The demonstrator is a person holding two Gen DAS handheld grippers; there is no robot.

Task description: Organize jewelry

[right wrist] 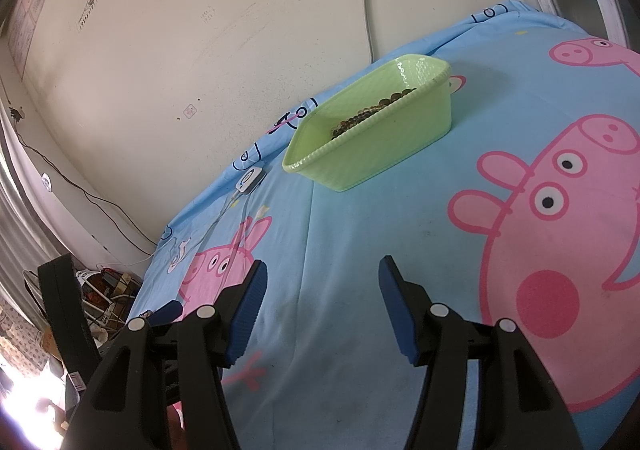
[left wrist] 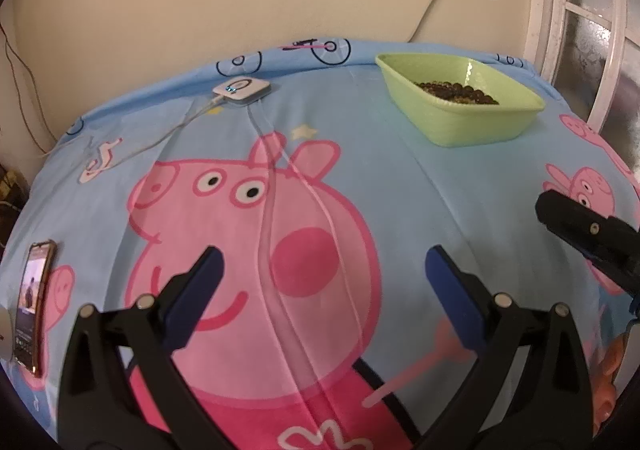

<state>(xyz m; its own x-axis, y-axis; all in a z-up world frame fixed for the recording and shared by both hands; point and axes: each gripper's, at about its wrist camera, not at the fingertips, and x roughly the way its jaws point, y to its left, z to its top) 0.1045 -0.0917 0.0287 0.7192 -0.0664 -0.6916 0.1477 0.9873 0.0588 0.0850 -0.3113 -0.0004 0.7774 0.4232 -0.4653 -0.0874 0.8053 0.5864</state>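
A light green plastic bin point(left wrist: 472, 122) stands at the far right of the bed and holds dark beaded jewelry point(left wrist: 456, 91). The bin also shows in the right wrist view point(right wrist: 372, 146) with the beads point(right wrist: 372, 110) along its inner wall. My left gripper point(left wrist: 322, 270) is open and empty, low over the pink pig print, well short of the bin. My right gripper point(right wrist: 322, 282) is open and empty above the blue sheet, nearer than the bin. Part of the right gripper shows at the right edge of the left wrist view point(left wrist: 588, 234).
A blue cartoon pig bedsheet point(left wrist: 460, 190) covers the bed. A small white device point(left wrist: 242, 89) with cables lies near the far edge by the wall. A phone point(left wrist: 32, 306) lies at the left edge. A window frame point(left wrist: 576, 10) is at the right.
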